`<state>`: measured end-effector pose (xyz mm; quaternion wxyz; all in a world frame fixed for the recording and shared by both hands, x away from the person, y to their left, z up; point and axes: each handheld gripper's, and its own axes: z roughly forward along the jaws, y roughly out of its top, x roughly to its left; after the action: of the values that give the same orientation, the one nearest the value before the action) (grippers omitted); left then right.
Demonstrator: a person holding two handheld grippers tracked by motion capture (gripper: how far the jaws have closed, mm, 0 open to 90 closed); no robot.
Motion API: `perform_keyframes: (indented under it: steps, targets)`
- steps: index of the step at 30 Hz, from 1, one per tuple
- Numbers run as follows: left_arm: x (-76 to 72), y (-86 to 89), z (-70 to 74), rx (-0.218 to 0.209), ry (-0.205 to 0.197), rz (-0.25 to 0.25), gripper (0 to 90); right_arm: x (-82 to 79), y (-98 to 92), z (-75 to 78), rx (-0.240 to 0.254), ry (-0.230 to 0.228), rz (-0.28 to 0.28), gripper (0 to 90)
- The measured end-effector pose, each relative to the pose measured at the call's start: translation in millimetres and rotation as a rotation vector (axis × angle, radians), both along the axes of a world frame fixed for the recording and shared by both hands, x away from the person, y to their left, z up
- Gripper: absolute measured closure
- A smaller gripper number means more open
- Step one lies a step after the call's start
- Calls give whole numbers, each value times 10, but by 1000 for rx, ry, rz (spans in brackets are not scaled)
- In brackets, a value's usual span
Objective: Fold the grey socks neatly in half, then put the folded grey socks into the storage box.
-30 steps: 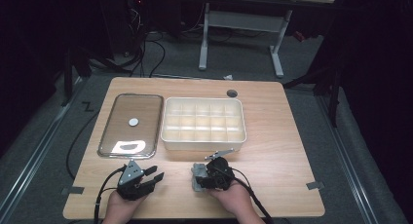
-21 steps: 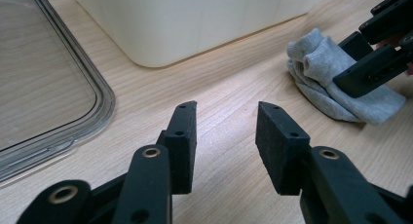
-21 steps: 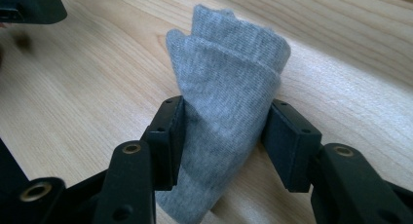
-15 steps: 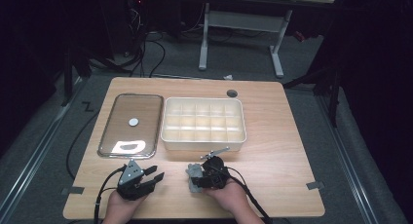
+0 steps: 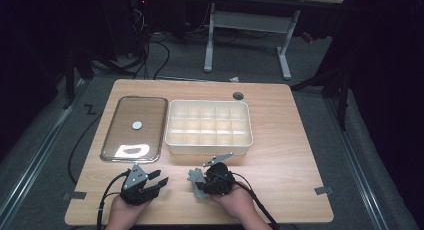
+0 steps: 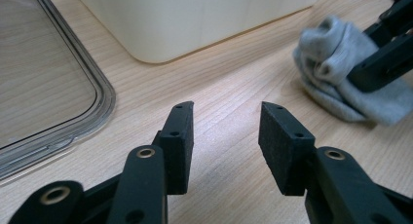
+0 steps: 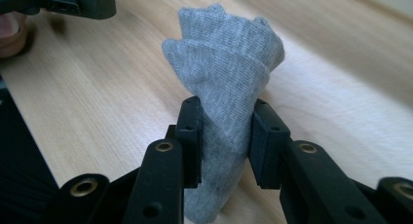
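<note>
Right tool [image 7: 224, 131], jaws just closed, now clamps the grey sock [image 7: 226, 83] on the bench [image 5: 280, 155] before the divided tray [image 5: 209, 146]: grasp secured for lifting; left tool [image 6: 225, 136] empty, jaws apart

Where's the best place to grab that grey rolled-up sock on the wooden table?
Probably around the middle of the grey rolled-up sock, coming from its narrow end, level with the wooden table. The roll is soft and bunched, so squeezing its middle keeps the folds together. The right gripper has just been closing its jaws there, pads against both sides.
</note>
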<state>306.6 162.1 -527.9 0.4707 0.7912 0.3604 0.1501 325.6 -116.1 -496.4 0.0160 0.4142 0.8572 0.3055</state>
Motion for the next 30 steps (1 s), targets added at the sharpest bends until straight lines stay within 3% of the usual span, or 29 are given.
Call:
perform_keyframes:
  steps: [5, 12, 19, 24, 27, 30]
  targets:
    - [15, -3, -19, 27, -9, -7, 536, -1, -104, 108, -36, -37, -11, 703]
    - [24, -37, -22, 62, -17, -19, 498, 14, -368, 247, -81, -48, -60, 700]
    - [33, -73, -29, 78, -22, -22, 491, 46, -627, 319, -134, -50, -122, 696]
    - [56, -114, -15, 61, -27, -22, 491, 26, -781, 421, -173, -73, -152, 696]
    - [66, -147, -23, 74, -33, -34, 487, 19, -881, 477, -189, -95, -168, 697]
    - [73, -158, -32, 84, -16, -50, 472, 13, -963, 516, -206, -92, -178, 697]
